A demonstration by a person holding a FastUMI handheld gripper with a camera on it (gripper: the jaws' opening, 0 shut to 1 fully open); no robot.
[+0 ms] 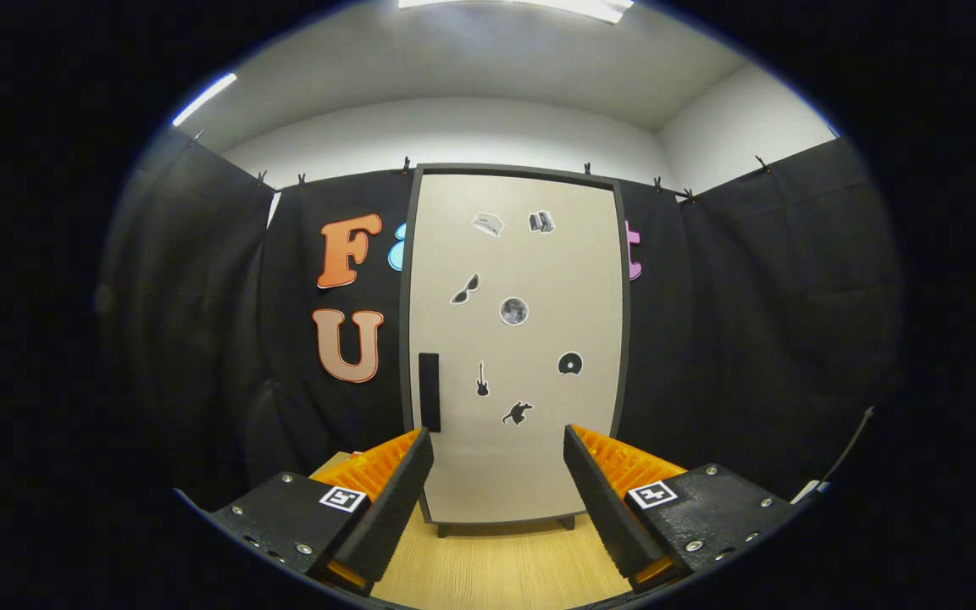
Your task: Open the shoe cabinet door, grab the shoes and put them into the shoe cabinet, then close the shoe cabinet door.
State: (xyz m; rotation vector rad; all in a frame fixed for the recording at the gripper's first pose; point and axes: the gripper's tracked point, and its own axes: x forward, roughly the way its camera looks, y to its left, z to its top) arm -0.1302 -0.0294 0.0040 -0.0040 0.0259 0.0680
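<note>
Matt, smooth shoe cabinet door (515, 339) stands on a wood-grain floor (496, 568) against black cloth.

A pale wood-grain floor (496, 568) runs up to the black cloth wall (759, 339), which hangs from small clips (406, 161) along its top edge. Above it are a white wall (454, 127) and ceiling with light strips (204, 99). A thin, possibly cable-like line (852, 445) crosses the cloth low down.
</note>
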